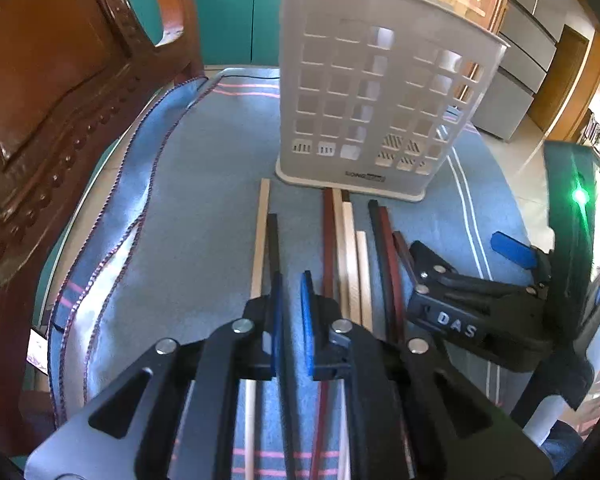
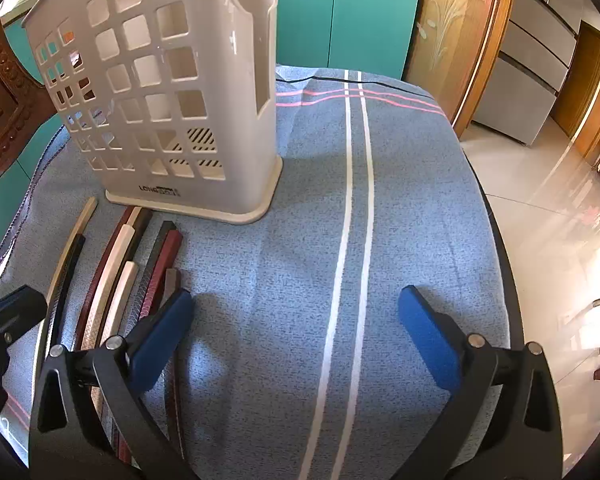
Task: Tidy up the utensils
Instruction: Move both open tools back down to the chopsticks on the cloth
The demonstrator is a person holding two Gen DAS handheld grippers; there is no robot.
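Several chopsticks, dark red point(image 1: 328, 240), pale wood point(image 1: 350, 248) and black point(image 1: 273, 240), lie side by side on the blue cloth in front of a white perforated utensil holder point(image 1: 372, 92). My left gripper point(image 1: 291, 284) hovers low over them, its blue pads a narrow gap apart with nothing between. My right gripper point(image 2: 296, 312) is wide open and empty just right of the chopsticks point(image 2: 116, 264); it also shows in the left wrist view point(image 1: 460, 256). The holder point(image 2: 160, 92) stands upright behind.
A blue cloth point(image 2: 420, 200) with white and pink stripes covers the small table. A carved wooden chair back point(image 1: 52, 100) stands close on the left. The table edge point(image 2: 496, 240) drops to a tiled floor on the right. Teal cabinets stand behind.
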